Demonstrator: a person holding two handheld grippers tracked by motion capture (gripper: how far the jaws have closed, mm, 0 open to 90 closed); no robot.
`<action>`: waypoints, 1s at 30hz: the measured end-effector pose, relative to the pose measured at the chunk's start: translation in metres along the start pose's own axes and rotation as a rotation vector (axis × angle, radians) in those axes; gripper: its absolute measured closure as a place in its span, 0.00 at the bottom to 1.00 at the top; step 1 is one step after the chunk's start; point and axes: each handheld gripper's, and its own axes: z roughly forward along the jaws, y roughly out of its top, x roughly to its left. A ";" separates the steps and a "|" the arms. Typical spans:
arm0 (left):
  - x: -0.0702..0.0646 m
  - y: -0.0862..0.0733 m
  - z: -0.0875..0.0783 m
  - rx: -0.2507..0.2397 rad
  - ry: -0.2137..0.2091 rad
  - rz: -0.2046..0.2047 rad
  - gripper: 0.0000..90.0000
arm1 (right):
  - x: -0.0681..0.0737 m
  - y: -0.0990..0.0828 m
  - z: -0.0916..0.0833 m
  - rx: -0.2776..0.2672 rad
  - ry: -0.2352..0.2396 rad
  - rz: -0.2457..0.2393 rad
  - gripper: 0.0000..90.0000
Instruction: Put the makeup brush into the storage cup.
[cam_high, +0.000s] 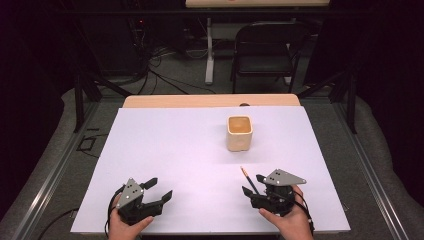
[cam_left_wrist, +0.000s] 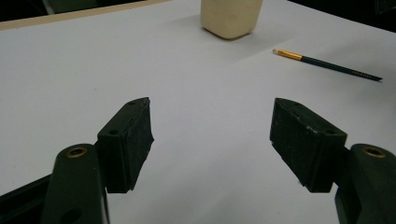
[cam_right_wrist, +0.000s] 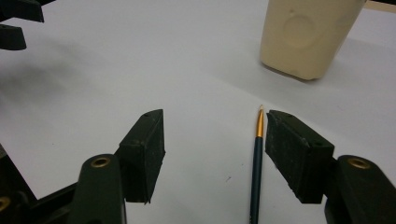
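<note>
A thin brush (cam_high: 248, 180) with a dark green handle and a gold ferrule lies on the white table cover (cam_high: 175, 150). My right gripper (cam_high: 253, 184) stands open around it. In the right gripper view the brush (cam_right_wrist: 257, 158) lies between the jaws of the right gripper (cam_right_wrist: 215, 140), close beside the right-hand one, and the pads do not press on it. A cream square cup (cam_high: 239, 132) stands upright beyond the brush. My left gripper (cam_high: 159, 189) is open near the front left, with nothing between its jaws (cam_left_wrist: 212, 135). From there the cup (cam_left_wrist: 231, 16) and the brush (cam_left_wrist: 327, 64) lie farther off.
The wooden table edge (cam_high: 210, 101) shows behind the white cover. A black folding chair (cam_high: 265, 50) and cables stand on the floor beyond. Metal rails (cam_high: 55, 170) run along both sides of the table. The left gripper's jaw tips (cam_right_wrist: 14, 23) show at the upper left of the right gripper view.
</note>
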 end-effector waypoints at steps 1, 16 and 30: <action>0.000 0.000 0.000 0.001 0.001 0.000 0.33 | 0.000 0.001 0.001 0.006 -0.001 -0.001 0.41; 0.001 0.000 0.000 0.015 0.007 -0.005 0.33 | -0.006 0.013 0.006 0.092 -0.022 0.009 0.40; 0.002 0.000 0.000 0.026 0.019 -0.010 0.33 | -0.014 0.020 0.003 0.129 -0.045 0.024 0.42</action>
